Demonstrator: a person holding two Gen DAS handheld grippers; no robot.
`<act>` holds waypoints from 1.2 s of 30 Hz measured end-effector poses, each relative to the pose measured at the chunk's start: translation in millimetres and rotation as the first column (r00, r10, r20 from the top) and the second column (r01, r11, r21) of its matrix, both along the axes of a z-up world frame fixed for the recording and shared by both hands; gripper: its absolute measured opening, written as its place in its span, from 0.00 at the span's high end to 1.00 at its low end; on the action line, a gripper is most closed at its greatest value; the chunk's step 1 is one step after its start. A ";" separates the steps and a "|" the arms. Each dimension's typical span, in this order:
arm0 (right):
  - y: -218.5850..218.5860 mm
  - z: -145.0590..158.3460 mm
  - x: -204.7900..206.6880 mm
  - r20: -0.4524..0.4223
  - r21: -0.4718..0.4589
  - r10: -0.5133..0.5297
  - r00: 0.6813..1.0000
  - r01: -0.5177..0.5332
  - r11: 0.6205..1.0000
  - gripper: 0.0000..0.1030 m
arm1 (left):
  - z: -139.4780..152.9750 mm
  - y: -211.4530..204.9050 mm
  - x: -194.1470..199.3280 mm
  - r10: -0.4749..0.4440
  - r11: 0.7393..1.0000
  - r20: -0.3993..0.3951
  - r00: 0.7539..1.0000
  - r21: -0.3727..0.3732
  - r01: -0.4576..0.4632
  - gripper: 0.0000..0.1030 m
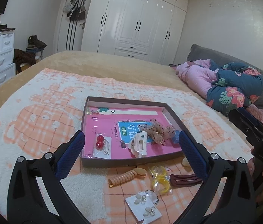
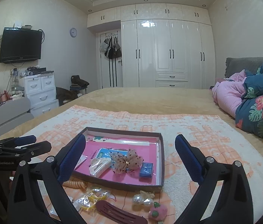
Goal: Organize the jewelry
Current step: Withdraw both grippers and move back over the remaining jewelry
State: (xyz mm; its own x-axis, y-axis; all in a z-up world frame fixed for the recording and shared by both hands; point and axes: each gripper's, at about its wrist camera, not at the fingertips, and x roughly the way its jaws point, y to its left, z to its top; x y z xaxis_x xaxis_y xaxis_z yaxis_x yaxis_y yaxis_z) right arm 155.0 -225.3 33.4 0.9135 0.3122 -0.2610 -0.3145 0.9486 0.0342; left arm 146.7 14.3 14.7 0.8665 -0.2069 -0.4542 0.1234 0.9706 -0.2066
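Observation:
A shallow brown tray [image 1: 124,162] with a pink liner lies on the bed; it also shows in the right wrist view [image 2: 124,185]. In it are red bead earrings [image 1: 100,143], a white claw clip [image 1: 138,144], a beige mesh bow [image 1: 158,131] and a blue box [image 2: 146,169]. In front of the tray lie a peach coil hair tie [image 1: 121,177], yellow rings in a bag [image 1: 161,180], a maroon hair clip [image 1: 184,180], an earring card [image 1: 144,204], pearl clips [image 2: 142,198] and a pink plush clip [image 2: 158,211]. My left gripper [image 1: 131,147] is open and empty above the tray's near edge. My right gripper [image 2: 130,155] is open and empty too.
The tray sits on a white and orange patterned blanket [image 1: 38,115] over a tan bedspread. Folded pink and floral quilts [image 1: 230,85] lie at the right. White drawers [image 2: 40,93] stand left of the bed, a white wardrobe [image 2: 168,54] behind it.

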 end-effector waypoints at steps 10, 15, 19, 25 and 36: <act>-3.5 4.2 -23.0 0.024 0.001 0.008 1.000 -0.008 1.000 0.08 | 6.1 3.0 -19.8 0.001 1.000 0.033 0.999 -0.013 0.000 0.11; -7.0 5.0 -33.6 0.028 0.001 0.012 1.000 -0.012 1.000 0.08 | 5.5 2.8 -30.8 -0.002 1.000 0.041 0.999 -0.008 0.002 0.11; -11.1 4.2 -41.0 0.030 -0.002 0.012 0.999 -0.011 1.000 0.08 | 7.0 3.8 -40.8 -0.006 1.000 0.057 0.998 -0.020 0.007 0.11; -16.8 0.8 -52.2 0.025 -0.012 0.011 1.000 -0.011 1.000 0.08 | 7.1 4.2 -52.7 -0.008 1.000 0.070 0.997 -0.011 0.009 0.11; -24.7 -16.8 -68.4 -0.025 -0.036 0.015 1.000 -0.016 0.999 0.08 | -1.6 5.1 -64.0 -0.019 1.000 0.047 0.999 0.009 0.018 0.11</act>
